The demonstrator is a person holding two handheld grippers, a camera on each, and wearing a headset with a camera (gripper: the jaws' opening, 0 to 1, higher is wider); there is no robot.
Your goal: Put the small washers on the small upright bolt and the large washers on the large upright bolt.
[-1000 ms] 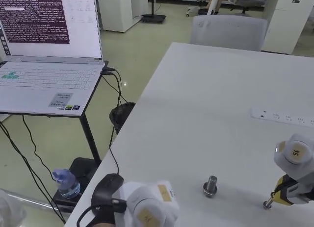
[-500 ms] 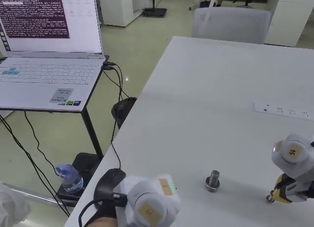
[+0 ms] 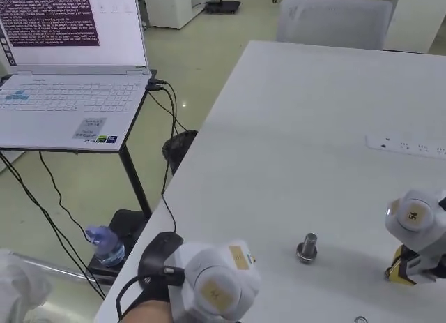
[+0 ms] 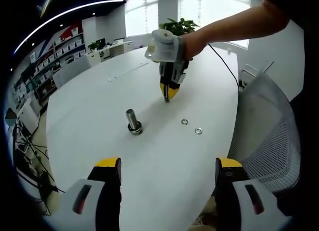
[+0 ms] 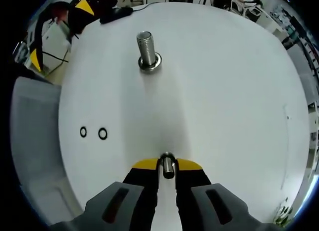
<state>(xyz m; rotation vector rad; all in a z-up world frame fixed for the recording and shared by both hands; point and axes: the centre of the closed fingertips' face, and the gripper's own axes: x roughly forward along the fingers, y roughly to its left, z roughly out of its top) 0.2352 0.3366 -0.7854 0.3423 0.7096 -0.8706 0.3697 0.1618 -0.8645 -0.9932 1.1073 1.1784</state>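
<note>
The white surface (image 3: pixel 300 128) runs away from the person, with a grey chair (image 3: pixel 334 19) at its far end. An open laptop (image 3: pixel 70 93) sits on a black stand off to the left (its screen shows lines of text).

The left tool (image 4: pixel 167 173) hangs over the near edge of the surface. Its two yellow-tipped jaws are wide apart and there is nothing between them. The right tool (image 5: pixel 167 166) points down at the surface farther right, with its jaws closed on the small bolt (image 5: pixel 167 161). The bolt stands upright between the yellow tips. Its lower end is at the surface, though I cannot tell whether it touches.

A white power strip (image 3: pixel 408 146) lies along the far right of the surface. A plastic bottle (image 3: pixel 106 245) stands on the floor under the laptop stand.

The large bolt (image 3: pixel 307 247) stands upright on its head with the threaded shank up. It is between the two tools and apart from both.

Two washers (image 4: pixel 184 121) (image 4: pixel 198 130) lie flat on the surface just beside each other. They are near the person's edge, apart from both bolts (too small to tell their size).
</note>
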